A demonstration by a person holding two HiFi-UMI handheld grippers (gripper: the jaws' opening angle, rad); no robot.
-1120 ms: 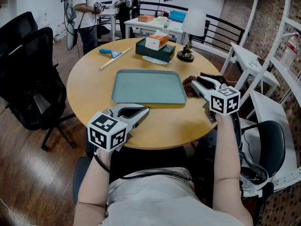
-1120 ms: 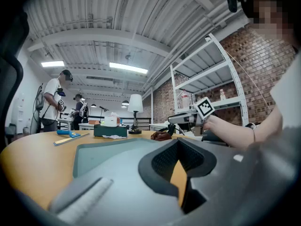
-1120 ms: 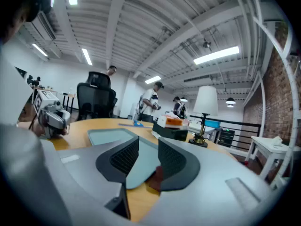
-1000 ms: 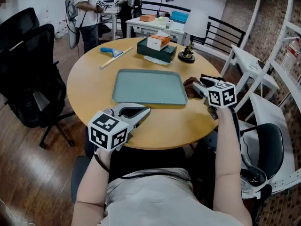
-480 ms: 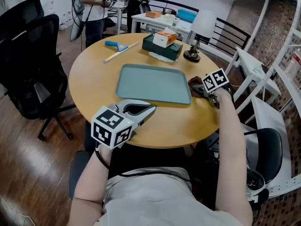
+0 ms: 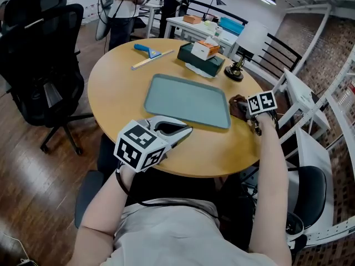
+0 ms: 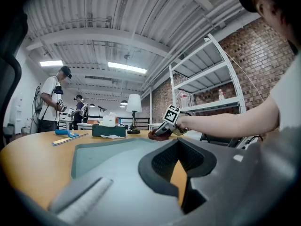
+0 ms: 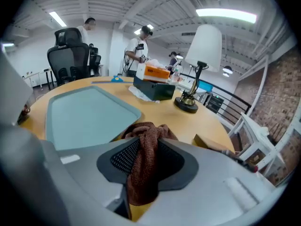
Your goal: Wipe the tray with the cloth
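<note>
Gripping the soft, limp cloth [image 8: 141,173] by its bunched fold with my right tool [image 8: 146,142]; left tool [image 7: 178,145] is closed, empty.

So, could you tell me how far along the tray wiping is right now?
The grasp looks done: the right gripper is shut on the brown cloth, beside the tray's right edge. Left: all the wiping; the cloth is not yet on the tray. The left gripper is shut, empty.
</note>
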